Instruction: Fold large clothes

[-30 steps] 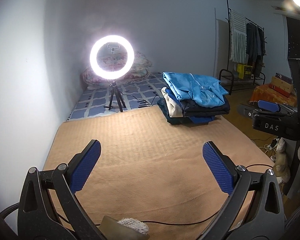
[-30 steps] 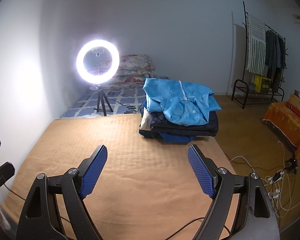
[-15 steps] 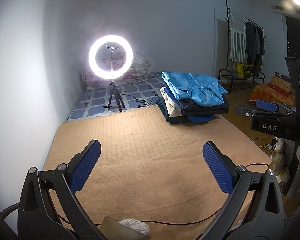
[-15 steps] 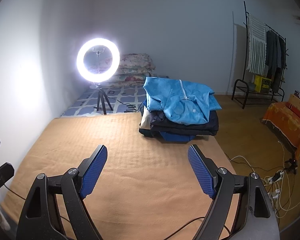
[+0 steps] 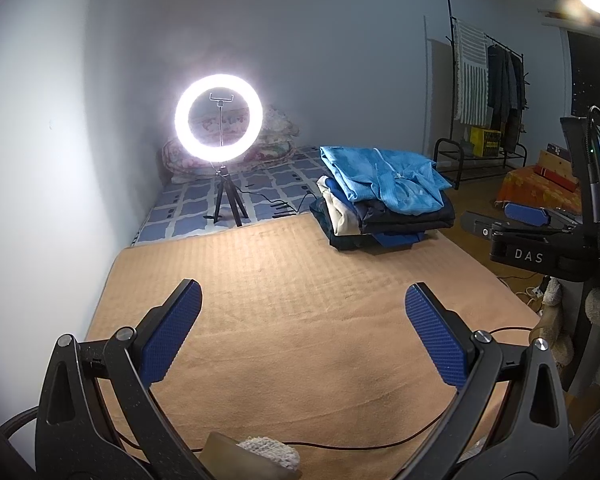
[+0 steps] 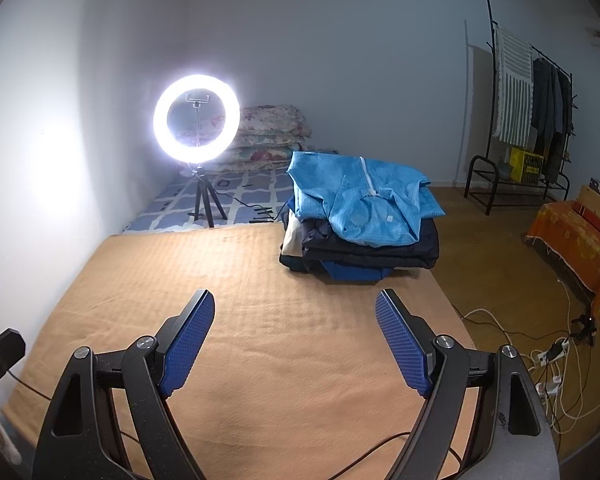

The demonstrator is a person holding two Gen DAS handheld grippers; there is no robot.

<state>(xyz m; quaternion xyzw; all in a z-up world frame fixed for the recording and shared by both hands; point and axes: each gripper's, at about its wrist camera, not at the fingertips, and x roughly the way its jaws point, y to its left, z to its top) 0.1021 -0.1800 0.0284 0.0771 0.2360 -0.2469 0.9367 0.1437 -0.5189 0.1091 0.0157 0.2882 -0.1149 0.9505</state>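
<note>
A stack of folded clothes with a light blue garment on top sits at the far right of the tan blanket on the bed. My left gripper is open and empty, held above the near part of the blanket. My right gripper is open and empty too, above the blanket in front of the stack. The right gripper also shows at the right edge of the left wrist view.
A lit ring light on a tripod stands behind the blanket on the blue patterned sheet. Floral pillows lie against the wall. A clothes rack, an orange-covered bench and floor cables are at the right.
Both grippers have drifted very slightly; the view barely shifts. Both stay open and empty.
</note>
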